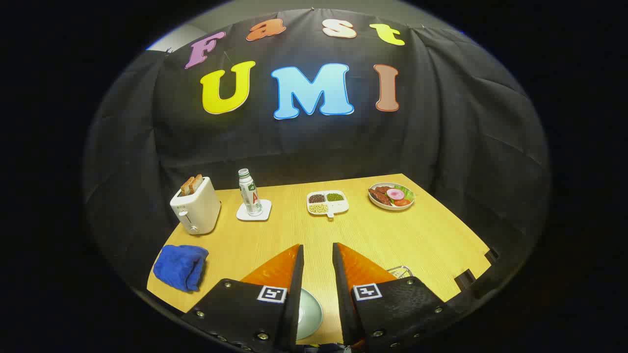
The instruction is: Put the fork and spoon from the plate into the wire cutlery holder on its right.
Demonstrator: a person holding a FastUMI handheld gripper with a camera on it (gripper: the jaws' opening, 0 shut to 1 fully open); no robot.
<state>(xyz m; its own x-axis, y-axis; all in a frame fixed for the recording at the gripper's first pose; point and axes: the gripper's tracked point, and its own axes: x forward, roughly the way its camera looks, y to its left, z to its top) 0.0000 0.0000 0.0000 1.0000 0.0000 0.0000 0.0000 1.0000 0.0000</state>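
Above the near edge of the wooden table (392,235), the gripper (318,252) hangs with its fingers parted and nothing between them.

Below the fingers lies the pale green plate (310,309); the wire cutlery holder (400,271) peeks out just right of them. Fork and spoon can't be made out. Beyond stand a toaster (196,208), a bottle (250,193) on a coaster (253,212), a divided dish (327,202) and a salad plate (391,196); a blue cloth (180,267) lies left.

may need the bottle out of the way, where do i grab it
Take the bottle round its mid body, coming level from the front: it stands upright on a coaster, narrow and round, with bare table either side. The gripper is open, well short of it.
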